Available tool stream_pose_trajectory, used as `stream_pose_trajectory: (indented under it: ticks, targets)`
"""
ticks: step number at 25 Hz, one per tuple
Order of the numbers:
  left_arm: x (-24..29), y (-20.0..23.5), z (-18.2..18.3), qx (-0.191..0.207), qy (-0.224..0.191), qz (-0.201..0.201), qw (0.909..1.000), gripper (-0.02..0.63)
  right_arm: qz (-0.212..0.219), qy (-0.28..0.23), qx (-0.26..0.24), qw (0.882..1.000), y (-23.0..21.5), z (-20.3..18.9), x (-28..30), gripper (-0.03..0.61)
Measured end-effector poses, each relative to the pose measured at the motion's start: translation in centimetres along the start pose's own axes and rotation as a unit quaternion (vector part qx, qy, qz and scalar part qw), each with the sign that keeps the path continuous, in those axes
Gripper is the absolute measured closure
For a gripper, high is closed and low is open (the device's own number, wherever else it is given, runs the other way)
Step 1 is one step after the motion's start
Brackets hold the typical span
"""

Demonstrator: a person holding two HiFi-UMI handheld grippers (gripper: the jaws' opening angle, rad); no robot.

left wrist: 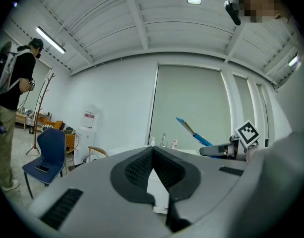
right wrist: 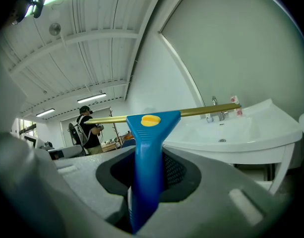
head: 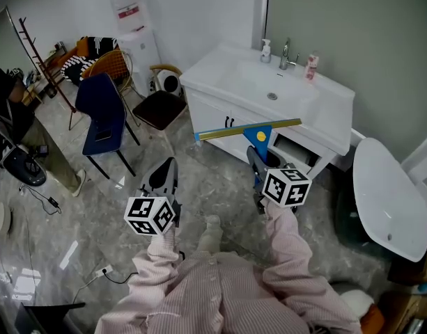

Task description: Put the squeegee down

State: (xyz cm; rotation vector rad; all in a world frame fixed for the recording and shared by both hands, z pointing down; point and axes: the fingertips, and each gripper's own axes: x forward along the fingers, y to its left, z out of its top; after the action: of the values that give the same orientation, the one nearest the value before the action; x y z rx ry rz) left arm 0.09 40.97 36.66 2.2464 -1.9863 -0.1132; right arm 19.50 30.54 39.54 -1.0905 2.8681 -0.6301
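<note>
While you stand before the washbasin (head: 220, 72), the head view shows your right gripper (head: 258, 164) holding the squeegee (head: 249, 129) in the air, blade level, just short of the basin's front edge. Left gripper view: your left gripper (left wrist: 152, 158) is pressed together and empty. Right gripper view: the jaws pinch the blue handle. Best practice here: carry it over a flat spot, lower until it rests, then release.

Both level: left gripper (left wrist: 152, 151) closed, right gripper (head: 255, 160) clamped.

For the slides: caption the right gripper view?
Right gripper clamps the blue squeegee by its handle, facing the white washbasin.
</note>
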Motion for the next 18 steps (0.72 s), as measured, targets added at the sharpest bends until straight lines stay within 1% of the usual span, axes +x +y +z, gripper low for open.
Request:
stream_pose_trajectory:
  ticks: [6, 10, 14, 18]
  targets:
    - [4.4, 1.3, -0.3, -0.005, 0.001, -0.001, 1.0, 0.612, -0.003, 0.001, 0.007, 1.0, -2.9, 0.7, 3.2, 0.476]
    - [8.3, 2.9, -0.4, -0.011, 0.006, -0.005, 0.9999, 0.612, -0.01, 0.003, 0.014, 1.0, -5.1, 1.5, 6.4, 0.476]
    - [12.8, 5.2, -0.1, -0.017, 0.008, -0.003, 0.9998, 0.612, -0.015, 0.006, 0.018, 1.0, -7.1, 2.4, 10.4, 0.477]
    - [17.7, 8.0, 0.2, -0.022, 0.014, -0.006, 0.9996, 0.612, -0.023, 0.008, 0.033, 0.999, -9.4, 3.4, 15.0, 0.476]
